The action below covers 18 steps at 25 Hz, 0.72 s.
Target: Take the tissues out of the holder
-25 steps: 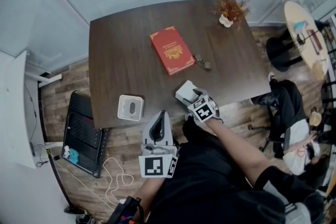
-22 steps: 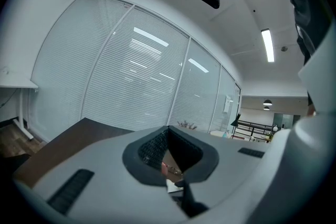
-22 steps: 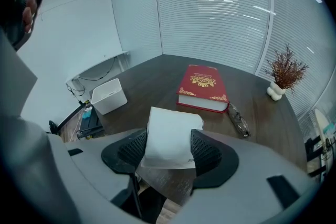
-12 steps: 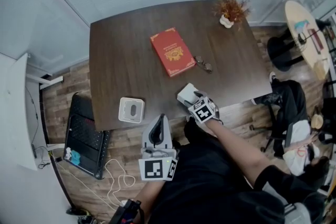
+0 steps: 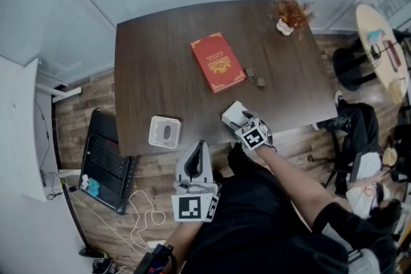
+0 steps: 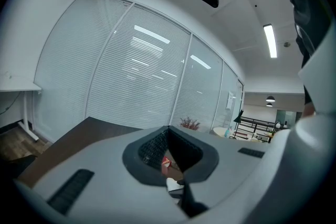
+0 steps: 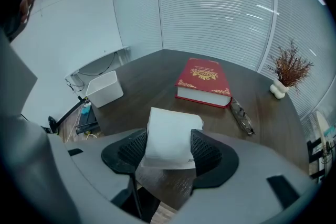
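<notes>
The white tissue holder [image 5: 166, 132] stands near the table's front left edge, and the right gripper view shows the holder [image 7: 105, 88] at the left. A white tissue pack [image 7: 169, 136] sits between the two black pads of my right gripper [image 7: 168, 152], which is shut on it. In the head view that gripper [image 5: 239, 117] holds the pack [image 5: 232, 113] over the table's front edge, right of the holder. My left gripper [image 5: 198, 147] hangs below the table edge, off the table, with its jaws together and nothing in them; from its own view the left gripper [image 6: 170, 162] looks out over the table.
A red book [image 5: 218, 61] lies mid-table with glasses [image 5: 255, 78] to its right. A small dried plant [image 5: 290, 12] stands at the far right corner. A black crate [image 5: 106, 160] and cables lie on the floor to the left. A seated person [image 5: 359, 157] is at the right.
</notes>
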Each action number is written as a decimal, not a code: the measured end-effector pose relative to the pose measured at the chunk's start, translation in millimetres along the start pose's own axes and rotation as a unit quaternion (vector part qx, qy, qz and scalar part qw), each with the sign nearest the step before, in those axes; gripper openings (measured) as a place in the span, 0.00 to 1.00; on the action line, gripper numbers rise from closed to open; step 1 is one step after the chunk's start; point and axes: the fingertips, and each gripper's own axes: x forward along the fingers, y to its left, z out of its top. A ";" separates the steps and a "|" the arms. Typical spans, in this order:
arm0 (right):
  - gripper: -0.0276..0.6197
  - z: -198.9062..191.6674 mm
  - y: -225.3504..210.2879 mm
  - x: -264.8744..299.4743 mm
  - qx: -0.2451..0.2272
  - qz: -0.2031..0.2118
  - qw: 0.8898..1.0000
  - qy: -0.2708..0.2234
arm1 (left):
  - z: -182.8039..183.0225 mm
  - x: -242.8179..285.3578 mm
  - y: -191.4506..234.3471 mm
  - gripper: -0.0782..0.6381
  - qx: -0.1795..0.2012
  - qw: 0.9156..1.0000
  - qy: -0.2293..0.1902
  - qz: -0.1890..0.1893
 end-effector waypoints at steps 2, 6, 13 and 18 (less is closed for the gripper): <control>0.46 -0.5 0.8 0.4 0.000 0.000 1.000 0.001 | -2.9 -2.0 1.6 0.10 -0.003 1.000 0.007 0.003; 0.46 -2.2 0.9 2.7 -0.004 -0.002 1.000 0.003 | -1.1 -1.9 3.2 0.10 0.000 1.000 0.004 0.008; 0.46 -5.8 2.8 2.3 -0.005 0.007 1.000 -0.003 | 0.3 0.3 1.6 0.10 0.003 1.000 0.005 0.003; 0.47 -9.7 4.8 2.5 -0.011 0.022 1.000 0.000 | 4.3 2.6 1.3 0.10 0.001 1.000 -0.001 0.001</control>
